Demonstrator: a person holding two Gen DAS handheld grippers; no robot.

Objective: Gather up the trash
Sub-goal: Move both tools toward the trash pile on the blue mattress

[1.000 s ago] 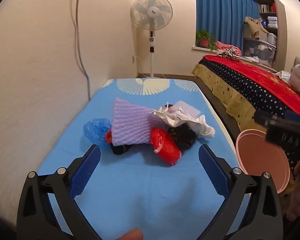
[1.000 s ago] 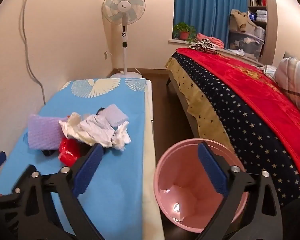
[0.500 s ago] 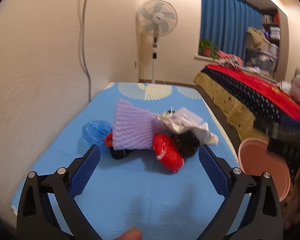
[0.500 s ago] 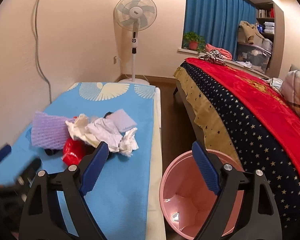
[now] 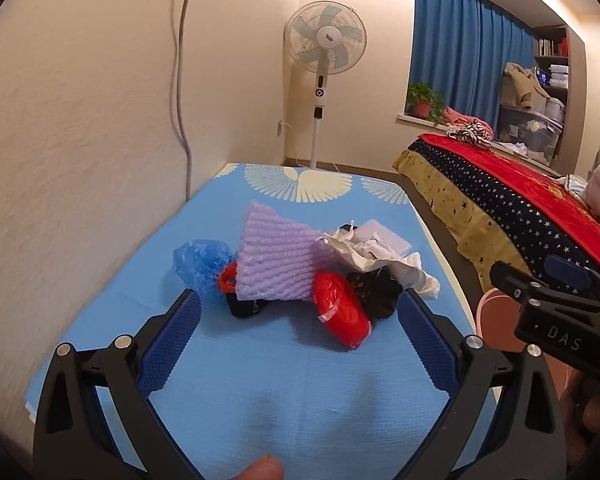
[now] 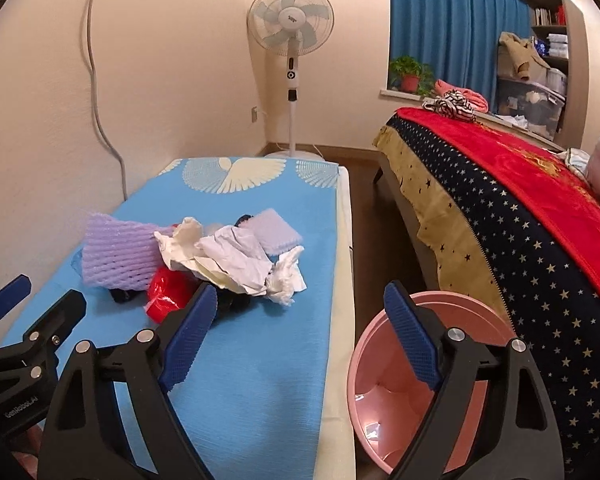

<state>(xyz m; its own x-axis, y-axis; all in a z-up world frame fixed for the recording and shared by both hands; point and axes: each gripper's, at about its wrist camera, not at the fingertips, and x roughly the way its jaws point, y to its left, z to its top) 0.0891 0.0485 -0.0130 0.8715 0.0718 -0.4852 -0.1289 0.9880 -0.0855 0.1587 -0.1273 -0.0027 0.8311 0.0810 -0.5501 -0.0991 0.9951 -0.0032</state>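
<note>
While both tongs gape wide and empty, the left gripper [image 5: 298, 344] faces the trash pile [image 5: 300, 268] on the blue table [image 5: 260, 400]. I'd pinch the red bag [image 5: 342, 314] first, then swing to the pink bin [image 6: 384, 396] under the right gripper [image 6: 296, 344]. That one's housing reads "DAS".

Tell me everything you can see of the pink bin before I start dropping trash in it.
The pink bin is a round, smooth container that looks like plastic, glossy inside. It sits low beside the blue-covered table, between it and the bed, mouth open and tipped toward the camera. Nothing shows in the visible part of its inside. The right gripper's finger hides part of it. In the left wrist view only its rim shows.
</note>
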